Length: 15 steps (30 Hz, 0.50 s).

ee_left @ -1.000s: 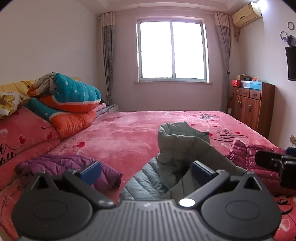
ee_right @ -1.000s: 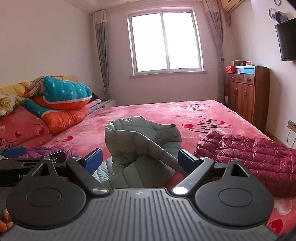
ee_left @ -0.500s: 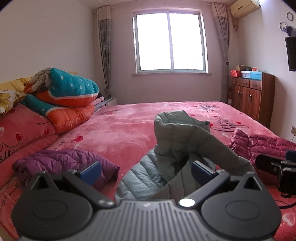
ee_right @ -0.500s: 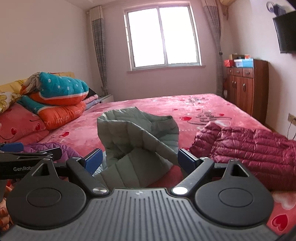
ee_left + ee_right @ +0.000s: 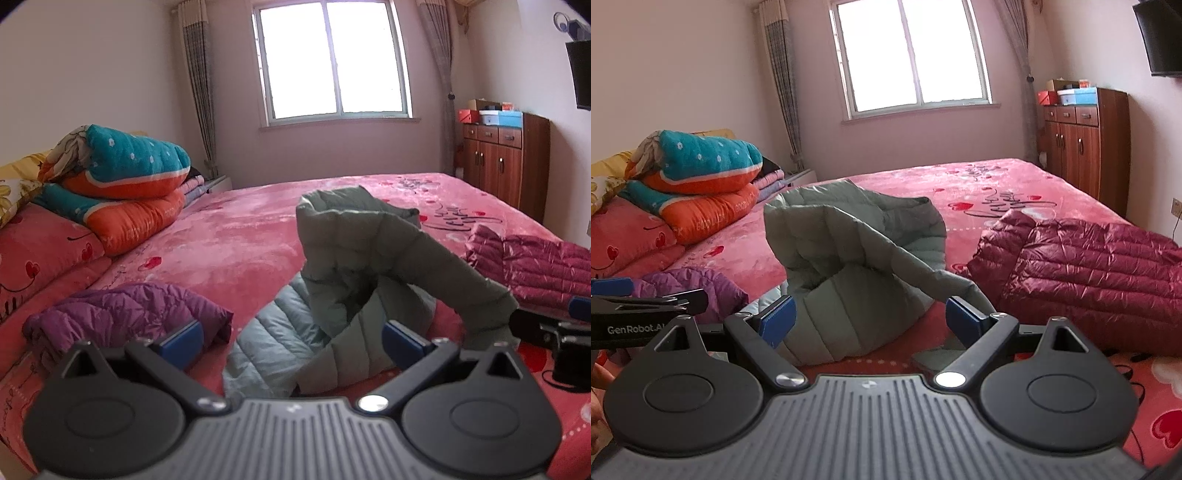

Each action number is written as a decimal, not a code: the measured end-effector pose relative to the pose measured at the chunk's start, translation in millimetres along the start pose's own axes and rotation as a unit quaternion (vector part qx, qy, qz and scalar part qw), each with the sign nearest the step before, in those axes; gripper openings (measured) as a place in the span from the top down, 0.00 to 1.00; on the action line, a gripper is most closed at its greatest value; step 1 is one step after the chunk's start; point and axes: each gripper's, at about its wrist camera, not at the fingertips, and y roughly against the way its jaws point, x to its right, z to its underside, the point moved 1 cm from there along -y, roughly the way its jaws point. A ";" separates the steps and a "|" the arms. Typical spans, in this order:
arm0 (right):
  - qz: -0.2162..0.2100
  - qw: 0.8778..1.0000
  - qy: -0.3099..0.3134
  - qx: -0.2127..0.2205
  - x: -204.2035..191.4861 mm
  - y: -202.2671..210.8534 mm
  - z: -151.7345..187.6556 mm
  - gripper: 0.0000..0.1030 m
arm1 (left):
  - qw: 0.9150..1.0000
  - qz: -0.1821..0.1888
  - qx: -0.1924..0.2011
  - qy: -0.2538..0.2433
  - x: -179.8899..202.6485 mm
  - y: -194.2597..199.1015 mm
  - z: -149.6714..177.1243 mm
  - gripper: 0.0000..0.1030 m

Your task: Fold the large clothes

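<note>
Jacket (image 5: pixel 354 258) (grey-green, crumpled) lies on the bed (image 5: pixel 240 236); left hand-held gripper (image 5: pixel 291 338) spread wide, grasping nothing; right hand-held gripper (image 5: pixel 870 319) likewise released.

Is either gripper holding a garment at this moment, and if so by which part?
Neither. The left gripper and right gripper both stand open, with the grey-green down jacket crumpled on the bed beyond their fingers, ungripped.

Three puffy jackets on the bed (image 5: pixel 236 236): one grey-green (image 5: pixel 354 266), one purple (image 5: pixel 125 314), one maroon (image 5: pixel 532 266). Two rolled quilts (image 5: pixel 125 184) stacked by the bed's head. One window (image 5: pixel 332 59), two curtains (image 5: pixel 195 81), one wooden cabinet (image 5: pixel 506 162), two grippers (image 5: pixel 291 338), each with two blue fingers (image 5: pixel 183 338)
</note>
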 end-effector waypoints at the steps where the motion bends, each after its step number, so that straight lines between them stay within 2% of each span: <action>1: 0.000 1.000 -0.003 -0.003 1.8 -1.7 0.5 0.00 | 1.000 -0.001 -0.003 -0.003 1.8 -0.9 0.9 0.01; 10: 0.008 0.999 -0.023 -0.027 18.3 -18.1 7.1 0.00 | 0.999 0.000 -0.027 -0.017 15.6 -22.4 8.6 0.01; 15: 0.024 0.998 -0.035 -0.040 33.5 -26.9 13.2 0.00 | 0.999 0.030 -0.035 -0.006 25.4 -37.1 14.2 0.01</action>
